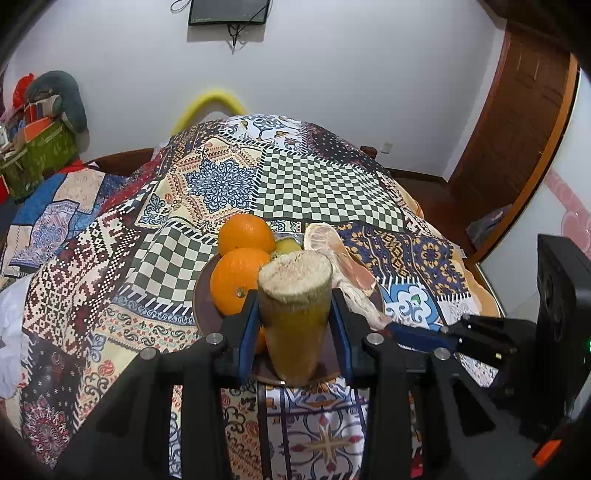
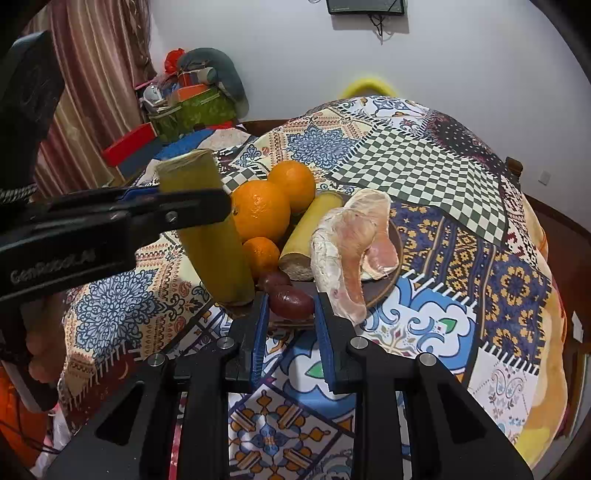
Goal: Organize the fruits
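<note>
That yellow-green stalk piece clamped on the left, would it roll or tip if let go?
The sugarcane piece looks stiff, a straight round cylinder, so lying down it would probably roll. Stood on end at the plate edge it would likely tip. Its skin looks smooth, maybe slippery.

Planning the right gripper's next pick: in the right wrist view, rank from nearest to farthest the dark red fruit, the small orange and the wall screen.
1. dark red fruit, just ahead of the right gripper
2. small orange, behind it, slightly left
3. wall screen, top of view

Three oranges (image 2: pixel 261 209), two sugarcane pieces (image 2: pixel 212 229), two peeled pomelo segments (image 2: pixel 345 254) and two dark red fruits (image 2: pixel 290 303) crowd one brown plate (image 2: pixel 395 254), on one patchwork cloth (image 2: pixel 443 258).
</note>
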A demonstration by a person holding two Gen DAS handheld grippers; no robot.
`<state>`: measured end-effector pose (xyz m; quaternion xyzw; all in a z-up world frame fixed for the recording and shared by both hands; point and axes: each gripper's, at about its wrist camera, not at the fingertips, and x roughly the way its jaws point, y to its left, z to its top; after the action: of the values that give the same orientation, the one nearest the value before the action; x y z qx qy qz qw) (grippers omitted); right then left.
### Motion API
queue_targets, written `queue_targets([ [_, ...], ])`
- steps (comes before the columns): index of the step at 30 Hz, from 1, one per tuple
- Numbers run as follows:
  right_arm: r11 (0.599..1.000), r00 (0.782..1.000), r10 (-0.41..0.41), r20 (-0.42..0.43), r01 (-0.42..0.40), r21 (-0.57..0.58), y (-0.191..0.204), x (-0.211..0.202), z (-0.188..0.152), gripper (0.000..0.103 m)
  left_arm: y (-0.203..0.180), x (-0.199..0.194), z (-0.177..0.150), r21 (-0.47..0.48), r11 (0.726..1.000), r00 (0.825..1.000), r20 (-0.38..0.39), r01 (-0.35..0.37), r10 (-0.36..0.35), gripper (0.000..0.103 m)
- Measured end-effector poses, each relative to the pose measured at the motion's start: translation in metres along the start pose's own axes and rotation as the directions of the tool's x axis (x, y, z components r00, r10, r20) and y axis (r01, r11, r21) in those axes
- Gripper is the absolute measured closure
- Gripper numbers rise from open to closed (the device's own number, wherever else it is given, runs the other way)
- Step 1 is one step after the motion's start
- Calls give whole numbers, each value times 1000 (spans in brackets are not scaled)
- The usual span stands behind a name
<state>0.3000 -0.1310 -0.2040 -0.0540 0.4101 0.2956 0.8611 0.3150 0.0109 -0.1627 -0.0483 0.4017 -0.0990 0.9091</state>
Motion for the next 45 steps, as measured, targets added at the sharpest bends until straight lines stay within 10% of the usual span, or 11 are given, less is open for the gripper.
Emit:
queue_targets([
  [27,1000,998,7,-58,-7,-1,3,22,-2,76,14,29,-10,-13,998,996,-63,-63,62,48],
  [45,999,993,-44,112,41,31,12,-76,6,75,-11,-97,-14,-20,996,985,147,-84,86,47],
])
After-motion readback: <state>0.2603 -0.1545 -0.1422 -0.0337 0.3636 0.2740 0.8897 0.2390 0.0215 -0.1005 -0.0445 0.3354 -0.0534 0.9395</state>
